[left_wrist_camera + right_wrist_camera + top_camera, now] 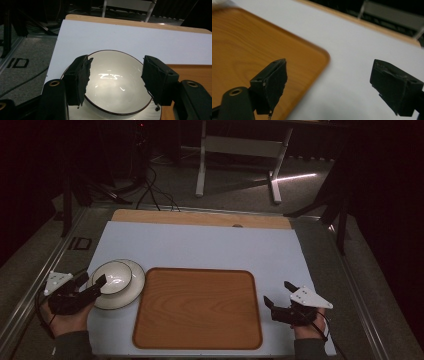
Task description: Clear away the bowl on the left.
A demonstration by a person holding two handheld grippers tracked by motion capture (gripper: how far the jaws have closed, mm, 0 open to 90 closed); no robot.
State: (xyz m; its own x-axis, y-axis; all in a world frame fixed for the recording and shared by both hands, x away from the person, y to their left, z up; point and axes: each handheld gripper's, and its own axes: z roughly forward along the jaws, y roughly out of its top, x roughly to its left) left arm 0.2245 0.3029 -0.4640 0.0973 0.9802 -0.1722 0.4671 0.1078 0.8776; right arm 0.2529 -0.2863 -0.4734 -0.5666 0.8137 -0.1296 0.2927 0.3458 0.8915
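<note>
A white bowl [116,276] with a thin dark rim sits on a white plate [131,292] at the left of the table. My left gripper [92,281] is open at the bowl's near-left side. In the left gripper view its two black jaws stand wide apart on either side of the bowl [115,85], with the plate [82,113] below. I cannot tell whether the jaws touch the rim. An empty wooden tray [197,307] lies in the middle. My right gripper [279,295] is open just right of the tray, over the white mat [352,50], holding nothing. The tray's corner [249,45] lies by its left jaw.
A pale mat [200,247] covers most of the wooden table top [200,218]. Metal rails run along both sides of the table. Beyond the far edge are cables [150,190] on the floor and a white desk frame [240,150]. The room is dark.
</note>
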